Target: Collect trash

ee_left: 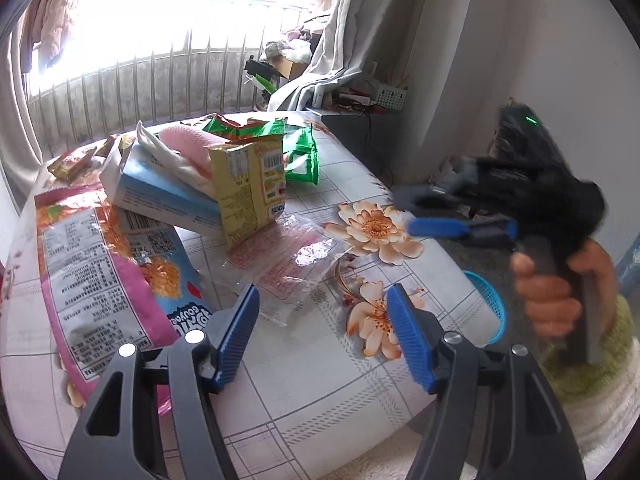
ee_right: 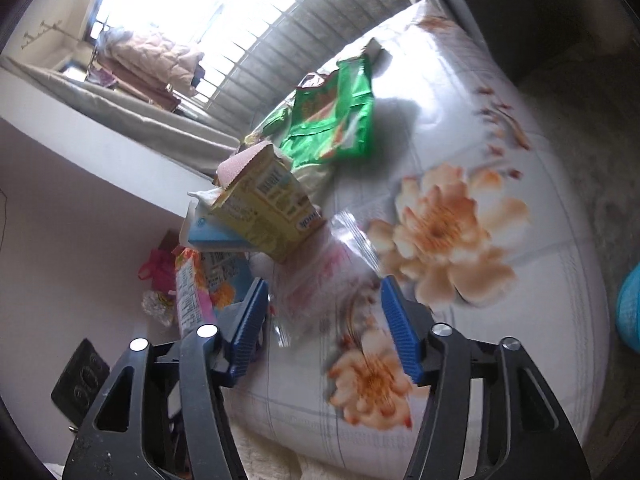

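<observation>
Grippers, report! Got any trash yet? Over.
Left gripper open, empty. Right gripper open, empty. Clear wrapper just ahead. Nothing in the way.

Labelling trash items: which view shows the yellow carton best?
Left wrist view. The yellow carton is sharp there, upright and leaning on the blue-and-white box, its printed label panel in full view. The right wrist view shows the carton too, but tilted and motion-blurred, with the print harder to make out.

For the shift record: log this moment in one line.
left gripper open, empty | right gripper open, empty | clear plastic wrapper lies ahead | yellow cardboard carton uncollected
</observation>
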